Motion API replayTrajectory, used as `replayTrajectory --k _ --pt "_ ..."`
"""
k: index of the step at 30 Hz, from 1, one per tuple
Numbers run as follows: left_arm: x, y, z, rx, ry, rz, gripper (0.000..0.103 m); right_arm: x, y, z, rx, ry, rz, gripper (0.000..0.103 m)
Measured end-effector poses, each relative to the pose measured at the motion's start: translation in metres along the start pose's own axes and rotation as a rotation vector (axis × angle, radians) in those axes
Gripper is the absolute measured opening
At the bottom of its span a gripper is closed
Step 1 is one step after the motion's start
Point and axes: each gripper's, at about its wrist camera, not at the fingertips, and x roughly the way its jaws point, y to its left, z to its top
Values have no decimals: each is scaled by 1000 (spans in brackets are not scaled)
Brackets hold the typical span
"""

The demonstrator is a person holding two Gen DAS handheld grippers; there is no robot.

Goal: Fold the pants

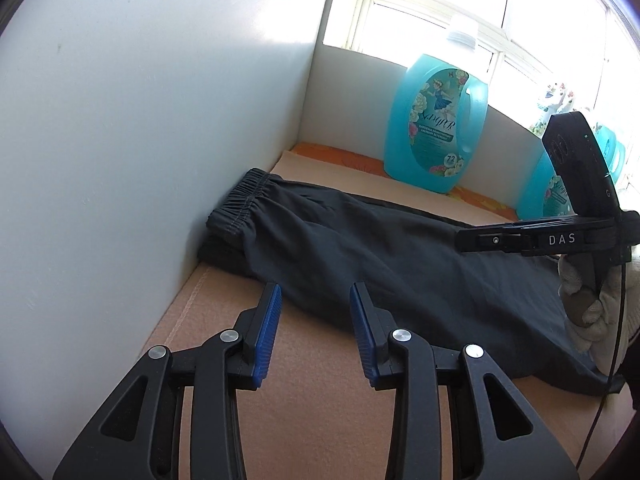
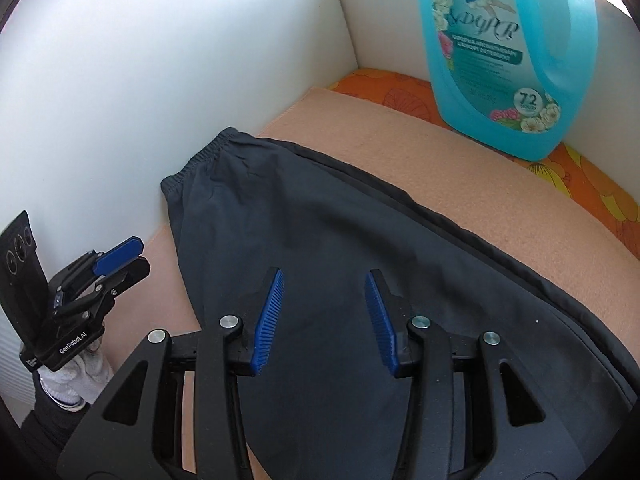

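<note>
Pants [image 1: 360, 252], dark grey soft thin cloth, lie lengthwise on the peach-covered bench [image 1: 280, 412], elastic waistband [image 1: 240, 200] at its far-left corner against the white wall [image 1: 160, 120]; the left gripper [image 1: 314, 300] hovers wide, empty. From the right wrist, the right gripper [image 2: 324, 288] gapes wide over the limp, light pants [image 2: 320, 220]; pinch hem corners, I judge.

Blown-out window [image 1: 460, 4] backlight; fisheye-curved, vignetted edges.
</note>
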Motion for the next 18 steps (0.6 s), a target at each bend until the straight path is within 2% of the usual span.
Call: replayTrajectory --k 5,8,10,18 --pt "-41 10 -26 -26 -7 23 34 25 64 10 -188 -2 19 45" --pt "-59 13 -33 -31 -16 33 34 49 97 24 -260 3 39 45" --pt "-66 16 -36 -42 -25 39 34 67 113 31 -301 15 23 45" --pt "-68 27 -39 -73 -12 19 34 113 122 31 -376 111 -62 45"
